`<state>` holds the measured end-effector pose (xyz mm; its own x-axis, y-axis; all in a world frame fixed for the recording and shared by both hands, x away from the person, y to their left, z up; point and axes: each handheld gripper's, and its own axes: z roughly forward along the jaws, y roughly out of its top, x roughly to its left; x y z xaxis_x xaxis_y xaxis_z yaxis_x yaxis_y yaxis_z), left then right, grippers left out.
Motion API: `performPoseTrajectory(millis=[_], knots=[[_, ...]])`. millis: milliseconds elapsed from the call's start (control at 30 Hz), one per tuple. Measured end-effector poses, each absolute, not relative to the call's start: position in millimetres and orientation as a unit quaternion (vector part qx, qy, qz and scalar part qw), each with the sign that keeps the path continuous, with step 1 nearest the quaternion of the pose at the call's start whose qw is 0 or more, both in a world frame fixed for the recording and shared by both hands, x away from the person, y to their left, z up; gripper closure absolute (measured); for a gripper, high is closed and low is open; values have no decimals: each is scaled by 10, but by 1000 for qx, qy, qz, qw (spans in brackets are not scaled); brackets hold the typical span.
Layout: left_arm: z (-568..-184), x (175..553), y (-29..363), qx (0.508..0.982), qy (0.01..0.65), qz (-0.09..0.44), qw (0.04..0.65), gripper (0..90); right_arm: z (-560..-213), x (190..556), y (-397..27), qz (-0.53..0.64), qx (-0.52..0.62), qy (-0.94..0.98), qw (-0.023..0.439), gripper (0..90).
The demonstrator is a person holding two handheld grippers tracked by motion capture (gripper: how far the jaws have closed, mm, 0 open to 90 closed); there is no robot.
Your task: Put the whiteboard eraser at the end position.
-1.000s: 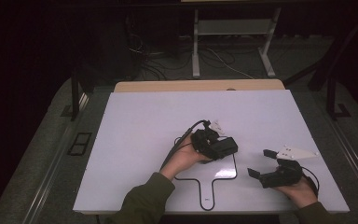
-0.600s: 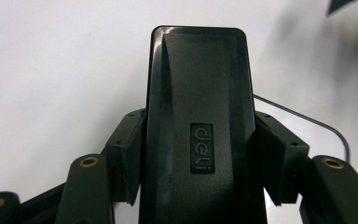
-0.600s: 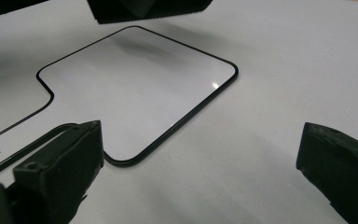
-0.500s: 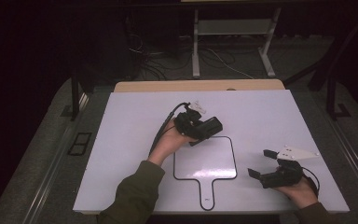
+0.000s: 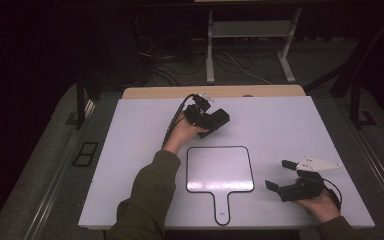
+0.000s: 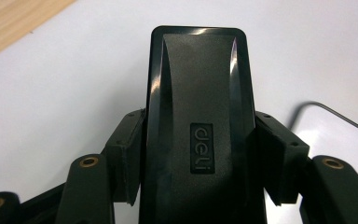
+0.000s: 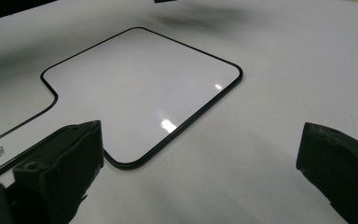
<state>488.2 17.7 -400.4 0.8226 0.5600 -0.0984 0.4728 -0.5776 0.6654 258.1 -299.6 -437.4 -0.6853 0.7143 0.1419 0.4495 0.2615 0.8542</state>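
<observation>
- Your left gripper holds the black plastic block marked "deli", probably a whiteboard eraser; the jaws are clamped on its two long sides. In the high view it sits above the far middle of the white worktop, beyond the small white handled whiteboard with the black rim.
- The block's glossy sides offer little friction. A quick swing or tilt of the wrist may let it slide forward out of the jaws and drop onto the worktop.
- The pads grip near the block's rear half. Pressing its front end down on a surface may lever it and twist it in the grip.
- Your right gripper rests at the near right of the worktop, jaws apart and empty, facing the whiteboard. Nothing pins the whiteboard, so a wiping stroke may push it across the smooth worktop.
</observation>
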Motion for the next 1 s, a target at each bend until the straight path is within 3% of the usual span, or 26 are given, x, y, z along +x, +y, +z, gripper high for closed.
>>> performPoseTrajectory(millis=[367, 1000], knots=[[-4197, 5202, 16, 891, 308, 67, 328, 390, -4370, 2560, -3001, 482, 370, 782, 135, 0], [-4380, 5260, -16, 893, 317, 65, 312, 387, -4367, 2560, -3003, 484, 370, 782, 135, 0]])
